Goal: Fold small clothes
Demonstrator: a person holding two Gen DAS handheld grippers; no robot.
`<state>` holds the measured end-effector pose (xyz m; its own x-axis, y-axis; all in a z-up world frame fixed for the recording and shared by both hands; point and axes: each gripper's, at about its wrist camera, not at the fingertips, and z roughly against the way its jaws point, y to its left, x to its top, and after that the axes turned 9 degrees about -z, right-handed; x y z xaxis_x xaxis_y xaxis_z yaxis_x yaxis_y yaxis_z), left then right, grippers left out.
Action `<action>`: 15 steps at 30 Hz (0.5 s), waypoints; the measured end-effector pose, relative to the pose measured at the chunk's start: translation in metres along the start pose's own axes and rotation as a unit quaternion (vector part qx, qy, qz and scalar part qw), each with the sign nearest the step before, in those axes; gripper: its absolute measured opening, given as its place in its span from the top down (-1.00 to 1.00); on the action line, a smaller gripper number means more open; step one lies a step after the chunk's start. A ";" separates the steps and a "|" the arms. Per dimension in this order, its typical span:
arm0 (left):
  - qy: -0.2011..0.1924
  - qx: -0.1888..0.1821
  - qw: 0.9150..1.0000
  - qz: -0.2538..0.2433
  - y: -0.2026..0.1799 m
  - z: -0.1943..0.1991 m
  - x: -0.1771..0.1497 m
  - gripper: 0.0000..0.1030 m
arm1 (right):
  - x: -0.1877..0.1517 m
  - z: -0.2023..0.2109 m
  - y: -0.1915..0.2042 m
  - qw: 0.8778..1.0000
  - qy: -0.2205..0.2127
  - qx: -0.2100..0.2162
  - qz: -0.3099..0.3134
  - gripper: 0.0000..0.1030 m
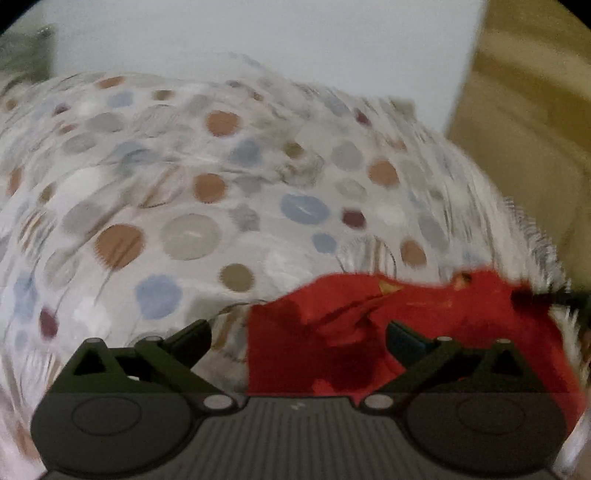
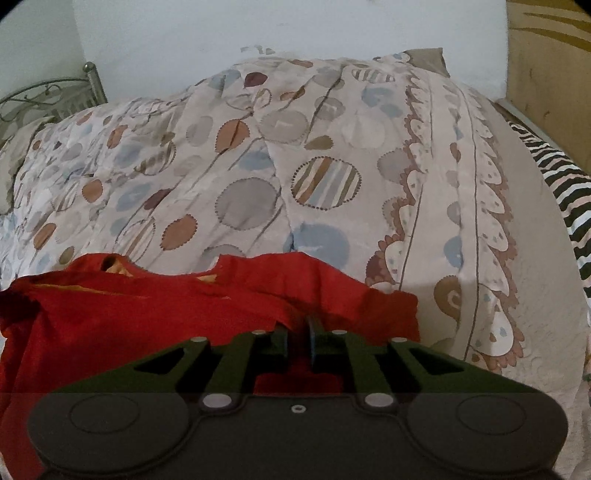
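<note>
A small red garment (image 1: 332,343) lies on a bed with a spotted bedspread (image 1: 184,192). In the left wrist view my left gripper (image 1: 299,332) is open, its jaws wide apart over the garment's left edge, with the cloth between and under the right finger. In the right wrist view the red garment (image 2: 147,317) spreads left and in front, and my right gripper (image 2: 297,336) is shut on a fold of its right part. The left wrist view is blurred.
The bedspread (image 2: 258,166) covers the bed up to a white wall (image 2: 258,26). A metal bed frame (image 2: 48,96) stands at the far left. A striped cloth (image 2: 557,184) and a wooden board (image 2: 546,74) lie along the right side.
</note>
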<state>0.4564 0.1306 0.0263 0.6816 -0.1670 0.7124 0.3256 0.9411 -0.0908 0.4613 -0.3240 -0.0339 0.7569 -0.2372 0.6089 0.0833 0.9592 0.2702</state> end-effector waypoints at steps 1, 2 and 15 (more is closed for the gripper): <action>-0.010 -0.002 1.000 0.011 0.002 0.008 -0.007 -0.99 | 0.000 0.000 -0.001 1.000 -0.003 0.002 -0.004 0.63; -0.016 -0.007 1.000 0.013 0.002 0.015 -0.016 -0.99 | 0.000 0.002 -0.002 1.000 -0.009 0.003 -0.007 0.51; -0.052 0.004 0.988 -0.148 -0.088 0.041 -0.127 -0.58 | -0.030 0.053 -0.018 0.997 -0.065 0.040 0.022 -0.79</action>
<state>0.3141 0.0815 -0.0278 0.4864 -0.4046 0.7744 0.4951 0.8579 0.1373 0.4030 -0.3420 -0.0177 0.6675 -0.2180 0.7120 -0.0043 0.9550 0.2964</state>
